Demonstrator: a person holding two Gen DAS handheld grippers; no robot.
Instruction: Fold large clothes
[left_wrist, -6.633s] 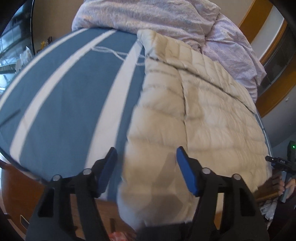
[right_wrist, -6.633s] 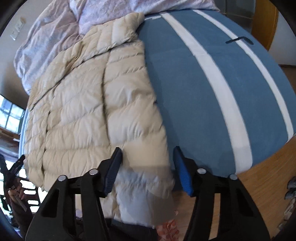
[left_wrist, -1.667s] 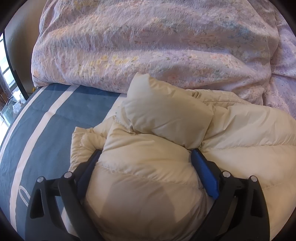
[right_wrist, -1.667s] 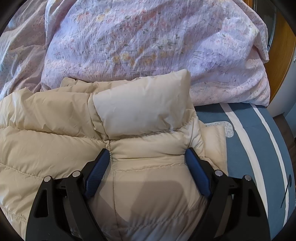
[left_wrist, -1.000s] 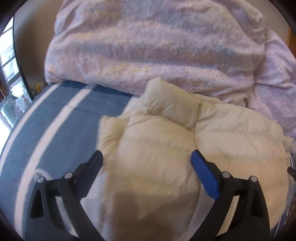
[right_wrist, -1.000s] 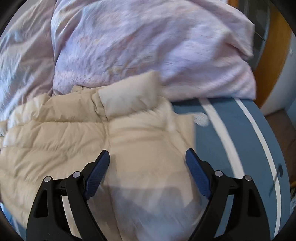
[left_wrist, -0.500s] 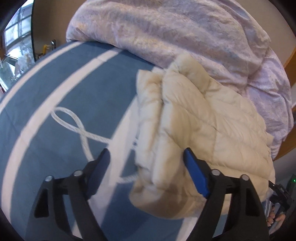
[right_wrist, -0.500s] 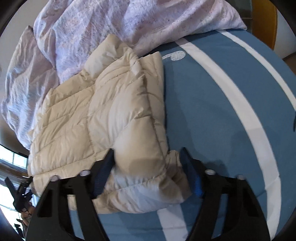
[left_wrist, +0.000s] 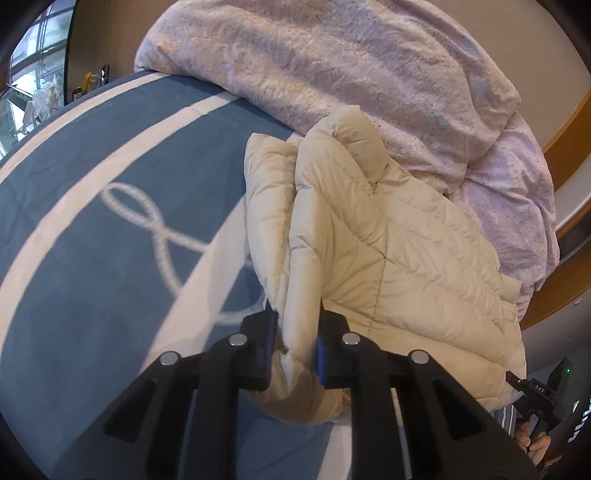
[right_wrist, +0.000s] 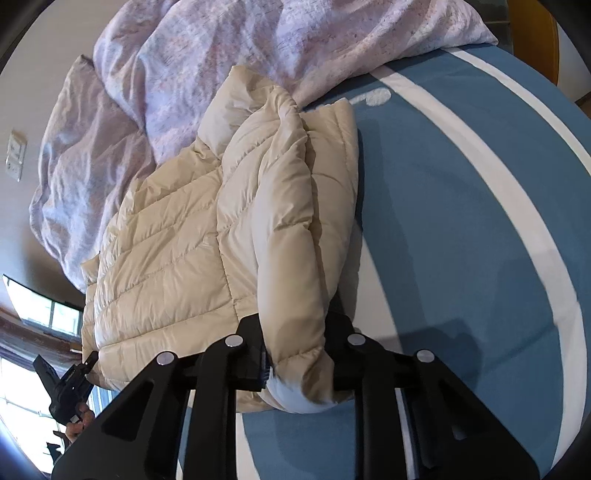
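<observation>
The cream puffer jacket (left_wrist: 388, 258) lies partly folded on the blue striped bedspread (left_wrist: 92, 240), its collar against the lilac duvet (left_wrist: 351, 66). The left gripper (left_wrist: 295, 350) and right gripper (right_wrist: 295, 354) are each closing on a near-edge corner of the fold, padding pinched between the jaws, probably so both corners lift evenly.

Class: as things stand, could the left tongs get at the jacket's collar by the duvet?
Probably not at once: the left tongs are closing on a jacket fold at the near edge; the collar lies uncovered at the far end.
</observation>
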